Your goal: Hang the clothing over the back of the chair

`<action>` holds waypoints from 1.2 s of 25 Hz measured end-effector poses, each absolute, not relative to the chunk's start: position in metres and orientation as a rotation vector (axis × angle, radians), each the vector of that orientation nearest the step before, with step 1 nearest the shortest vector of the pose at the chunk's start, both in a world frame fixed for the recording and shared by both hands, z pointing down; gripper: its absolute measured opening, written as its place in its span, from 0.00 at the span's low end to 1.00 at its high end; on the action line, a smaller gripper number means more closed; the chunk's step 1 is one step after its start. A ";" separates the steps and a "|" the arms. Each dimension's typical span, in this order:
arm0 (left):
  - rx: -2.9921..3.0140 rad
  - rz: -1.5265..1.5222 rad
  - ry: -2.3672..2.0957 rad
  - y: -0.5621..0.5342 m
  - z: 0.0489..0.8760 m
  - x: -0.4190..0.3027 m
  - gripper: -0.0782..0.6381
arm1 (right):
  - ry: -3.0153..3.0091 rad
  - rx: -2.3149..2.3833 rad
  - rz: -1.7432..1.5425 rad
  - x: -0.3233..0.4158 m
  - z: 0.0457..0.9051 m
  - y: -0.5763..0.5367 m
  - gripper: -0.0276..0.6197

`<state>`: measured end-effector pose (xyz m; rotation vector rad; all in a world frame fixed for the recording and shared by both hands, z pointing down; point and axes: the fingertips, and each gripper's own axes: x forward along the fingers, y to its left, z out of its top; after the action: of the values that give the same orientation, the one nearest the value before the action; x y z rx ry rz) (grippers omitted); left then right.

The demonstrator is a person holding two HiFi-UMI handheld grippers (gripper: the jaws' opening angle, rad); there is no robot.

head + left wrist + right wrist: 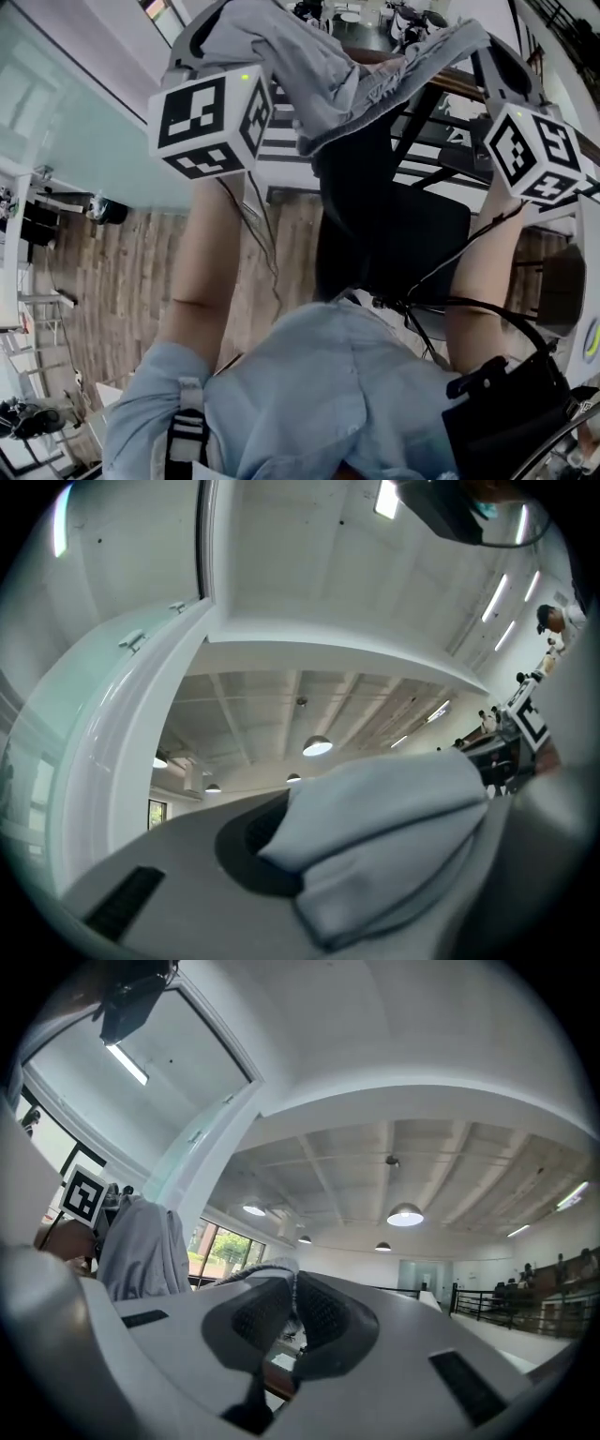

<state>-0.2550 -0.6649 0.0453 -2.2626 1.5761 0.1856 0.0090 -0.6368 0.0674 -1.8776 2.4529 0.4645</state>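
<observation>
Both tools are raised in front of the person, with the clothing [314, 70] stretched between them at 12 o'clock in the head view. It is a pale grey-blue garment with a frayed hem, and it sags in a fold toward the middle. The left tool [291, 829] is pressed together on a thick bunched fold of the fabric, which fills the 4 o'clock part of the left gripper view. Its marker cube [208, 127] sits at 10 o'clock in the head view.

The right tool [292, 1309] is pinching a thin edge of the same garment, with only a ragged strip of hem showing between the dark pads. Its marker cube [539, 152] is at 2 o'clock.

The black chair [398, 234] stands below the garment at the centre of the head view, just beyond the person's pale blue shirt [319, 394]. The cloth is held above the chair — whether it touches the chair back cannot be told. A wooden floor [108, 272] shows at 9 o'clock.
</observation>
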 end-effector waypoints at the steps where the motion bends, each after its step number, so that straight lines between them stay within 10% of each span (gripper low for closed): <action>1: -2.270 0.198 1.570 -0.667 0.041 -0.255 0.13 | 2.435 -1.895 0.470 0.016 0.064 -0.636 0.08; 27: -2.698 -0.093 1.608 -0.612 0.338 -0.239 0.13 | 2.622 -1.711 -0.074 -0.038 0.351 -0.585 0.08; 30: -2.748 -0.129 1.537 -0.602 0.348 -0.226 0.32 | 2.677 -1.690 -0.079 -0.042 0.355 -0.577 0.24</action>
<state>-0.2265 -0.6023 0.3475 -2.7483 1.5372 -0.1289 -0.0419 -0.5771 0.3549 -1.6905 2.6771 -0.0789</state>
